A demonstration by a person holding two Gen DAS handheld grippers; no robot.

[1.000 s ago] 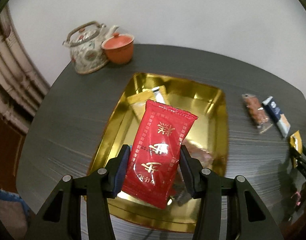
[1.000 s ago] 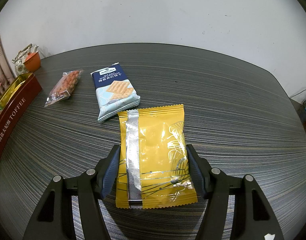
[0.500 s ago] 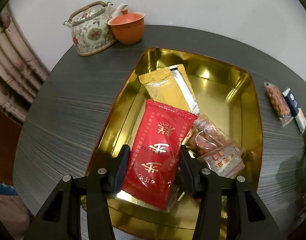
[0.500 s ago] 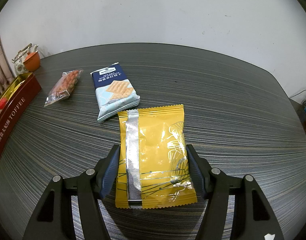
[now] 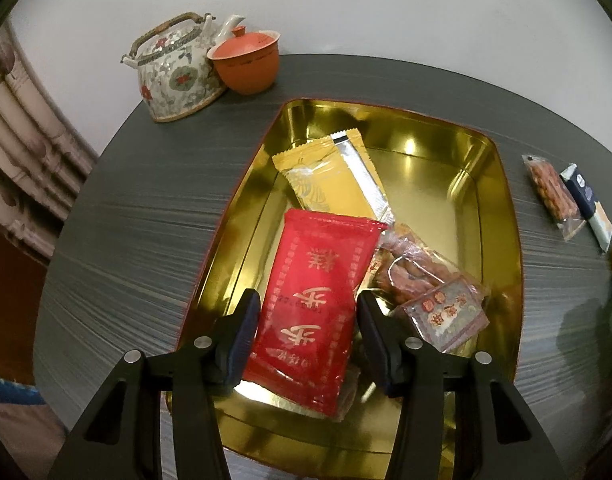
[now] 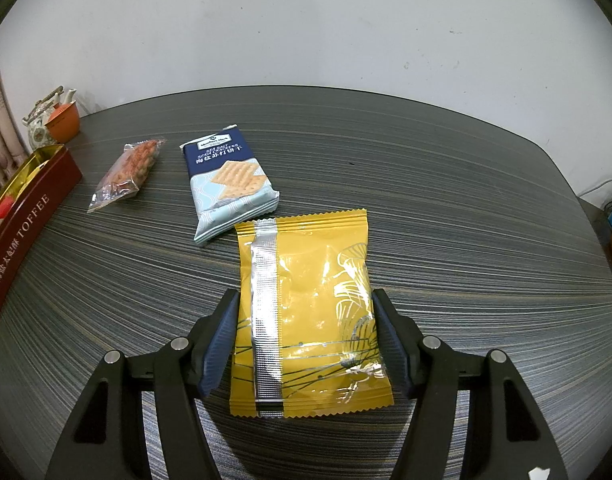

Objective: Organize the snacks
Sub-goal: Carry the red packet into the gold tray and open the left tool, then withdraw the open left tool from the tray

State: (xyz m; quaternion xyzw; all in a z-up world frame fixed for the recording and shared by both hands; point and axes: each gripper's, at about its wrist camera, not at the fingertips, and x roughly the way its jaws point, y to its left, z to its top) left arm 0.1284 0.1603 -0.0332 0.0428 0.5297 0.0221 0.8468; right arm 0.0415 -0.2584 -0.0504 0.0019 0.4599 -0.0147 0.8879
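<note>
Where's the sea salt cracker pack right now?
In the right wrist view the sea salt cracker pack lies flat on the table, left of centre, between the clear nut packet and the yellow packet in the right gripper.

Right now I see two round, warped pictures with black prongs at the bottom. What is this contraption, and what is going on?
There is no robot: a person holds a two-finger gripper in each hand, and a wide-angle camera on each looks along its fingers, hence the warped pictures.

The left camera shows the left gripper over a gold tin, its jaws on either side of a red packet. A yellow packet and two clear ones already lie in the tin. Behind stand a teapot and an orange cup.

The right camera shows the right gripper clamped on a yellow pack down at the grey table. A cracker pack and a nut bag wait to be sorted.
</note>
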